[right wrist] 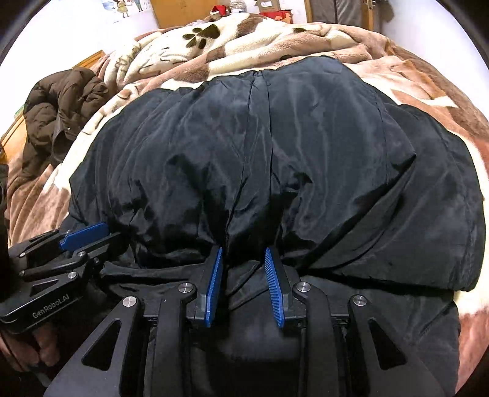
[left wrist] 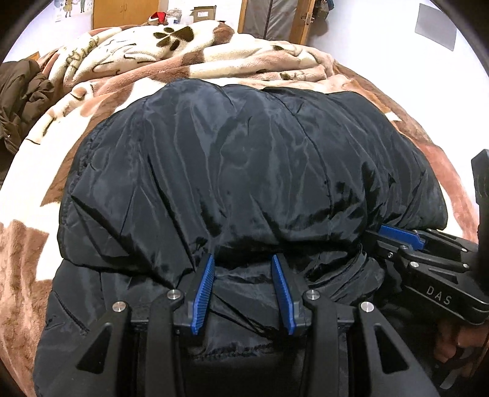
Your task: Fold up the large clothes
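Observation:
A large black padded jacket (left wrist: pixel 244 152) lies spread on the bed, its upper layer doubled back over the lower part near me. My left gripper (left wrist: pixel 243 259) is shut on the near folded edge, thick fabric bunched between its blue pads. Seen from the right wrist, the jacket (right wrist: pixel 275 152) puckers towards my right gripper (right wrist: pixel 243 252), which is shut on the same edge. The two grippers sit side by side: the right gripper (left wrist: pixel 377 233) enters the left wrist view from the right, and the left gripper (right wrist: pixel 107 230) shows at the left of the right wrist view.
A plush brown and cream paw-print blanket (left wrist: pixel 214 52) covers the bed under and beyond the jacket. A brown coat (right wrist: pixel 61 103) is heaped at the left edge of the bed. Wooden cupboards (left wrist: pixel 125 12) and a door (left wrist: pixel 275 18) stand behind. A hand (left wrist: pixel 452 345) holds the right gripper's handle.

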The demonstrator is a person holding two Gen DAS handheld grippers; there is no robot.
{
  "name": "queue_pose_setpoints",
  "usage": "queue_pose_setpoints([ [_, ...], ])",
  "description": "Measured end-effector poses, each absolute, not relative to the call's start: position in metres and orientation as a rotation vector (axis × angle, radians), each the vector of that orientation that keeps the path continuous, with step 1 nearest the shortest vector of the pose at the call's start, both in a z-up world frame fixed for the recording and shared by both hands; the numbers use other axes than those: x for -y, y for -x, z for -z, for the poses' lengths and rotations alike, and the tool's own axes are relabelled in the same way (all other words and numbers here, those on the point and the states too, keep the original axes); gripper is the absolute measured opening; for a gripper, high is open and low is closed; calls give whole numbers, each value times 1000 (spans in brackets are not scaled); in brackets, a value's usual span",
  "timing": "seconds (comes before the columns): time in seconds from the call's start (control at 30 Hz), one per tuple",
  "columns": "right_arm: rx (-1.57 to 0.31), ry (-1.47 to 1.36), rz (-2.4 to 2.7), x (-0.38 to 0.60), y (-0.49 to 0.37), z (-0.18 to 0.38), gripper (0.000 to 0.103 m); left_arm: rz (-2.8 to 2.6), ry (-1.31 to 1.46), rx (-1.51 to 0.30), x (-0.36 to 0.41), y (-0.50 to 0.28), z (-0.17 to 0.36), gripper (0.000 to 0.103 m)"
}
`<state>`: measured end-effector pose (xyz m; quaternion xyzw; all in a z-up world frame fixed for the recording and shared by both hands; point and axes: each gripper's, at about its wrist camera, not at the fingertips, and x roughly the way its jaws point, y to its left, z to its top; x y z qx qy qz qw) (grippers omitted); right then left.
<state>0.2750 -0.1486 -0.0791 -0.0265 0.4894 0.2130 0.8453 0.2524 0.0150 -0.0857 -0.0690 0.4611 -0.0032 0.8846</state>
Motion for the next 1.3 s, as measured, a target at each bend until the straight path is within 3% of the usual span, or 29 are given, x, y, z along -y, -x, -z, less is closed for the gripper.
queue_pose_setpoints([
  [0.37,-1000,20,-461,173,-236,41,30,-9,118,-939,-8,-220,52,41],
  [0.5,-972,0,-455,191,-205,22,37,-8,110,-912,-1,-191,32,41],
  [0.7,-954,-2,-437,212,-156,3,38,-1,107,-883,8,-139,10,41],
  [0.87,-959,-6,-413,232,-119,-2,39,-15,93,-881,8,-101,2,41],
  [1.0,-949,-12,-393,246,-96,-5,51,-32,95,-877,5,-76,-1,41],
  [1.3,-955,-34,-320,280,-69,1,51,-71,85,-886,-3,-41,5,42],
])
